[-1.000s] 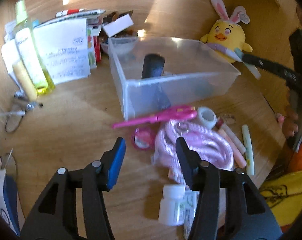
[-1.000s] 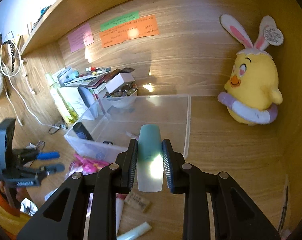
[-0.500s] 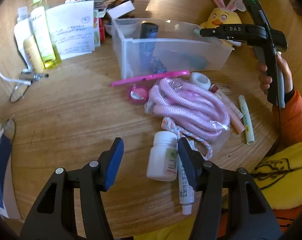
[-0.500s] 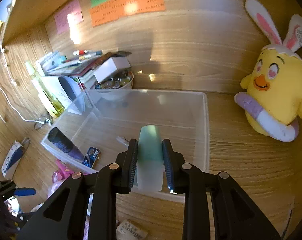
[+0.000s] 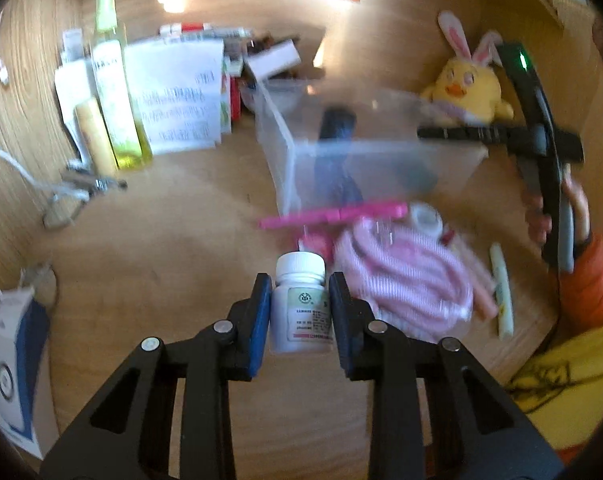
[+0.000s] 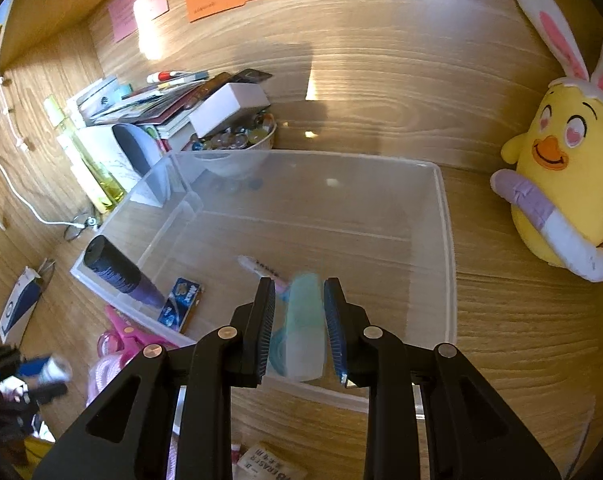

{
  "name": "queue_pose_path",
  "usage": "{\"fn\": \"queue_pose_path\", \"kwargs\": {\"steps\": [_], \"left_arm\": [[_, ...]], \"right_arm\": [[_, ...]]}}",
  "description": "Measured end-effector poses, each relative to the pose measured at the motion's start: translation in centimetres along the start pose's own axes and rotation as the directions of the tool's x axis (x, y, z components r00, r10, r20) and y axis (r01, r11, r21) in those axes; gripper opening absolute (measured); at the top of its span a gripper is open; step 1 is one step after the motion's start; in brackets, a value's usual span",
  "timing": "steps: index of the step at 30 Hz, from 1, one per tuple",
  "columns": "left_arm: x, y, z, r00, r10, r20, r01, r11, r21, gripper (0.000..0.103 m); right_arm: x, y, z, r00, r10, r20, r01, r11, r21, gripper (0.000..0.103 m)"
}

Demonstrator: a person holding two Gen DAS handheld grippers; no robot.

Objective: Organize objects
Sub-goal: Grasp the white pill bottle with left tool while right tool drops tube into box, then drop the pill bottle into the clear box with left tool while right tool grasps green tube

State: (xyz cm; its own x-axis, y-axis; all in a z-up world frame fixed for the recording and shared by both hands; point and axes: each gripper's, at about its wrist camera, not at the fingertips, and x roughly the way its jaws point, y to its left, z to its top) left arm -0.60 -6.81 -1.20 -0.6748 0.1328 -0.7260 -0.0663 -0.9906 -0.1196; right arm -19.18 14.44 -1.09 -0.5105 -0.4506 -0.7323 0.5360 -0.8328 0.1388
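A white pill bottle (image 5: 301,312) stands between the blue pads of my left gripper (image 5: 299,292), whose jaws are closing and touch both its sides. My right gripper (image 6: 299,300) is shut on a pale teal tube (image 6: 303,328). It holds the tube just above the near part of the clear plastic bin (image 6: 445,240). The bin holds a black cylinder (image 6: 117,272), a blue packet (image 6: 181,304) and a small pen-like stick (image 6: 261,268). In the left wrist view the bin (image 5: 285,148) sits behind the bottle, with the right gripper (image 5: 429,133) over its right end.
Pink scissors (image 5: 333,214), a pink rope bundle (image 5: 405,280), a tape roll (image 5: 425,216) and thin tubes (image 5: 501,292) lie in front of the bin. A yellow plush chick (image 6: 561,184) sits to its right. Books, papers and a green bottle (image 5: 117,92) crowd the back left.
My left gripper moved onto the white pill bottle and narrowed its jaws around it. My right gripper carried the teal tube forward and down over the bin.
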Motion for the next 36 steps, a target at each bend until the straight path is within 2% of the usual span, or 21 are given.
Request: {"fn": "queue_pose_path", "kwargs": {"steps": [7,15,20,29,36], "left_arm": [[0.6,1.0,5.1,0.997,0.001,0.078,0.002,0.999,-0.032,0.029],[3.3,0.7,8.6,0.997,-0.004,0.074,0.007,0.999,-0.044,0.029],[4.7,0.7,9.8,0.998,-0.015,0.057,0.018,0.998,-0.056,0.029],[6.5,0.0,11.0,0.999,-0.005,0.038,0.006,0.999,-0.037,0.029],[5.9,-0.5,10.4,0.999,0.005,0.043,-0.004,0.999,-0.032,0.031]], "right_arm": [[-2.0,0.9,-0.8,0.999,0.013,0.032,-0.012,1.0,-0.028,0.036],[-5.5,1.7,-3.5,0.997,0.012,0.078,-0.01,1.0,-0.029,0.05],[-6.2,1.6,-6.0,0.998,-0.007,0.055,0.008,1.0,-0.015,0.051],[-5.9,1.1,-10.8,0.999,-0.026,-0.047,0.028,0.999,0.035,0.051],[-5.5,1.0,-13.1,0.995,-0.019,-0.1,0.025,0.998,0.06,0.051]]}}
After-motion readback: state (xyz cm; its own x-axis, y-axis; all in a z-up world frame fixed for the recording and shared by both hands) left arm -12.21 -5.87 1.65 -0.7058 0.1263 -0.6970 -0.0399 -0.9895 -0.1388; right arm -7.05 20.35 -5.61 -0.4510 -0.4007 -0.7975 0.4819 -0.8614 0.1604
